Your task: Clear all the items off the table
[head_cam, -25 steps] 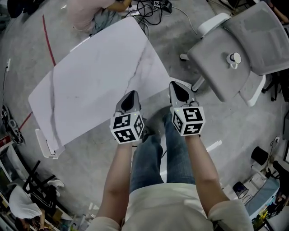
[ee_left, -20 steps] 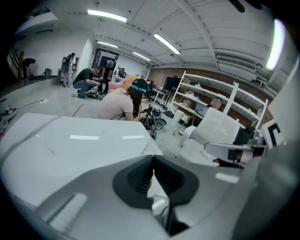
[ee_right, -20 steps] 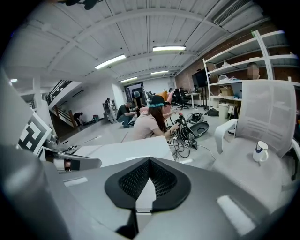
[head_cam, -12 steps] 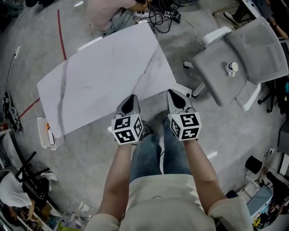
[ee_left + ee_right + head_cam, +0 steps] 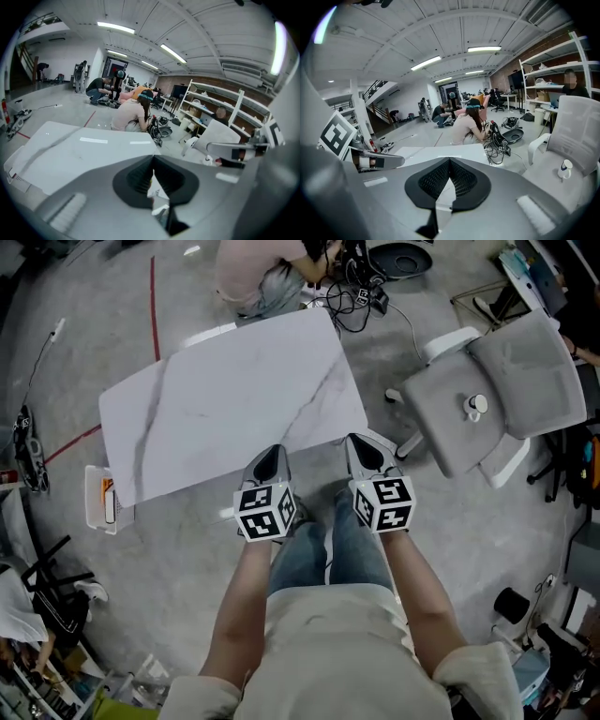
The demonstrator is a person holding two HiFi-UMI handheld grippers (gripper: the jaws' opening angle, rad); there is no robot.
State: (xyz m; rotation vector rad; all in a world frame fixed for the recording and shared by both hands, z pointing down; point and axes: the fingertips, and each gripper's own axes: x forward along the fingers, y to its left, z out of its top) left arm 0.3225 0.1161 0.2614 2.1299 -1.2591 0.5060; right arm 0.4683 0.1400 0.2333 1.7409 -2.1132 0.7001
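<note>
Items: I spot none. Left claw (image 5: 273, 457) and right claw (image 5: 361, 444) both clenched, empty, at the near edge. Bare surface (image 5: 216, 418) lies 11 o'clock from them, long axis 8-to-2, left claw nearer its middle.

Indoor hall, bright even light from long white fluorescent ceiling strips (image 5: 115, 27). Strip reflections glare on white grey-veined rectangular tabletop (image 5: 93, 139). Head view dimmer, shadows soft. Gripper views: strong fisheye bending, black corners. Grey left gripper (image 5: 153, 161), grey right gripper (image 5: 450, 159): near surfaces soft-focus.
</note>
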